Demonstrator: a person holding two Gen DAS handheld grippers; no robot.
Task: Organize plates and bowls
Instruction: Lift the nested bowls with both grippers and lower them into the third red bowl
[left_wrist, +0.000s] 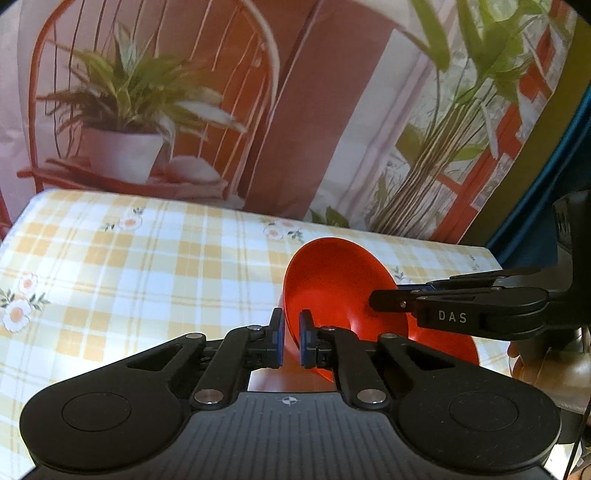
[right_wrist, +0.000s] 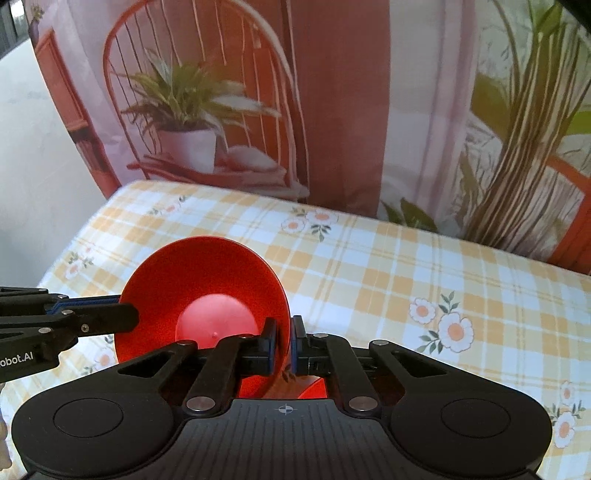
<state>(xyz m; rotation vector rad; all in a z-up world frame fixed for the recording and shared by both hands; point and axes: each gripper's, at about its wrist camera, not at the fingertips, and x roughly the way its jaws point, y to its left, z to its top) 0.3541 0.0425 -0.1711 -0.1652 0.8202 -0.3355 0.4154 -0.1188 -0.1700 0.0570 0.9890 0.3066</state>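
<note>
Between both grippers — left (left_wrist: 291, 341) and right (right_wrist: 283, 345) each clamped on its rim — the bowl (left_wrist: 332, 288) could twist free if either pulls unevenly.

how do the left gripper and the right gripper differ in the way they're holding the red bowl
The left gripper pinches the red bowl's rim on one side; the right gripper pinches the opposite side. In the right wrist view the left gripper reaches in sideways from the left edge; in the left wrist view the right gripper comes in from the right. Both are shut on the rim, holding the bowl tilted above the checked tablecloth.
</note>
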